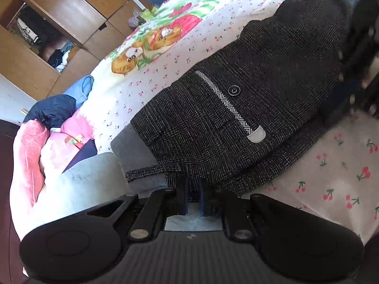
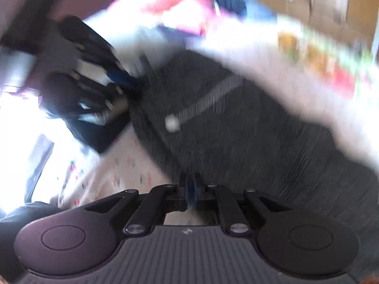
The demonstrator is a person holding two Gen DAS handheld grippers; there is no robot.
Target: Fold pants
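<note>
While the dark grey checked woven pants (image 1: 248,108) lie spread across the white bed sheet printed with small red cherries (image 1: 180,54), the left hand-held gripper (image 1: 194,195) is clenched on the pants' fabric at the waistband end, where a grey lining (image 1: 132,151) shows. A herringbone-trimmed pocket (image 1: 227,104) with a dark round button (image 1: 234,90) faces up. The right hand-held gripper (image 2: 190,187) has its jaws nearly together over the pants' edge in a badly blurred view; whether the pads press on the cloth I cannot tell. In that view the left gripper appears as a dark blur at the pants' far end.

Beyond the bed stands a brown wooden wardrobe (image 1: 78,7). One of its compartments is open (image 1: 45,40) and holds hanging patterned clothes above and a heap of folded dark and light-blue garments below; the other doors are closed. At the bed's edge lies a pile of loose clothing (image 1: 56,130): pink, navy and light-blue pieces, with a pale grey garment (image 1: 90,179) nearest the left gripper.
</note>
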